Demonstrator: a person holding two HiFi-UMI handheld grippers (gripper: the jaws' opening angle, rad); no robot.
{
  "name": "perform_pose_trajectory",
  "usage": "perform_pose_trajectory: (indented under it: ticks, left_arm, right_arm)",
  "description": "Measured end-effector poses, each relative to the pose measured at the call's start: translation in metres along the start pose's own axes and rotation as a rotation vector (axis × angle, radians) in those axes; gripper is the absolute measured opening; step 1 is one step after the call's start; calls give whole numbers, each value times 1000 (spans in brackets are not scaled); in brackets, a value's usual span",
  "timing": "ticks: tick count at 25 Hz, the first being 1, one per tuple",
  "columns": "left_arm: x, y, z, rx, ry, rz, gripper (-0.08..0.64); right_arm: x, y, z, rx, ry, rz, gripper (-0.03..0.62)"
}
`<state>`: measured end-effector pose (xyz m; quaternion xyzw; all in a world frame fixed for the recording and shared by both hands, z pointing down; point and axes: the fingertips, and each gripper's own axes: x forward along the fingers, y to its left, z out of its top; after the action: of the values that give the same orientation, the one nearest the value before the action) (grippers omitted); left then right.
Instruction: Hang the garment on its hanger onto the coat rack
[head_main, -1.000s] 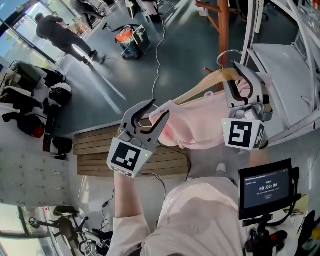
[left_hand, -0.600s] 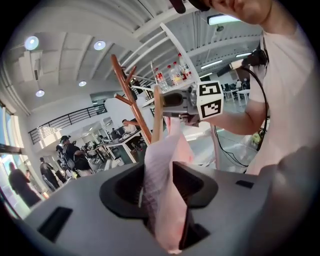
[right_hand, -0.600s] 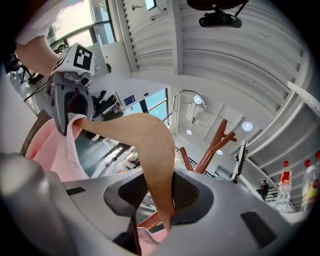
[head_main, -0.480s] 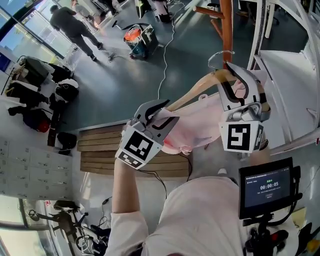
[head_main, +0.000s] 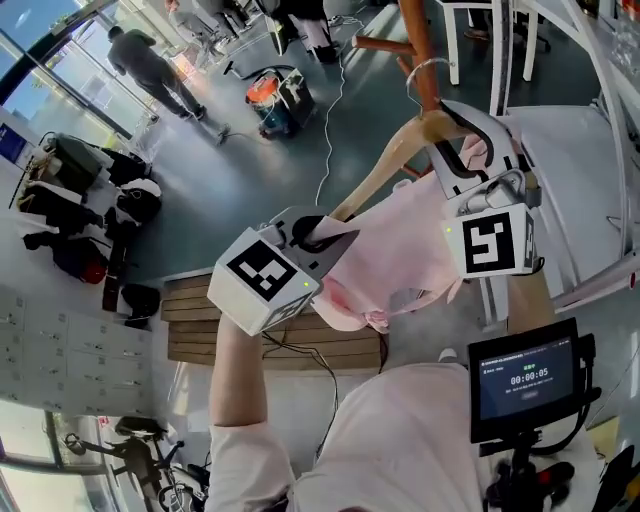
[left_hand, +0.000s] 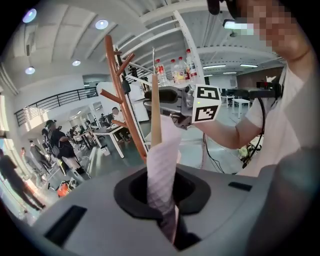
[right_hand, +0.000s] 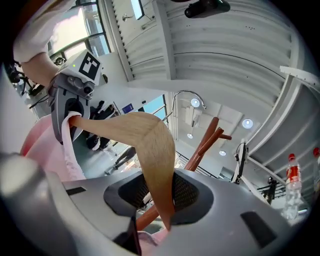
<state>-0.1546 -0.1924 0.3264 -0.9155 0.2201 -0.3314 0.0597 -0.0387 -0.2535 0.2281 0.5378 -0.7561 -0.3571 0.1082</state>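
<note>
The jaws of our left gripper are closing and already pinch a fold of the pink garment, with the tip of one arm of the wooden hanger standing just above them. The jaws of our right gripper are clamped on the hanger's bend, below its metal hook. Between the two grippers the garment droops from the hanger, held up in the air in front of us. Just beyond the hook stands the brown coat rack. In the head view the hook overlaps its pole, while in the right gripper view the hook is apart from the pegs, so it is not yet hung. A white frame crowds the right gripper's side. Below the garment lies a slatted wooden bench, a cable trails across the floor, and a small screen sits near our right arm.
</note>
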Motion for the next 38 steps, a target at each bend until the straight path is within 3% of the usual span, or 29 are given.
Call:
perform_pose_trajectory:
  ticks: [7,13,17,23,28,38]
  left_arm:
    - [-8,-10,59,76,33,8,35]
    - [36,46,163,62,69,53,35]
    - [39,45,196,54,80,66,35]
    - [27,43,210,19,113,59,37]
    - [25,37,210,-17,105,41,37]
    - [13,25,199,-17,138,23,38]
  right_arm:
    - [8,-50,18,65,-119,58,135]
    - [72,-160,-2,59,-205,110,135]
    - [73,-190,2,71,-231,133,135]
    - [79,-195,11,123,-207,234,135]
    - [78,-193,14,115,-193,262,135]
    - [69,-178,19,125,-169,293,135]
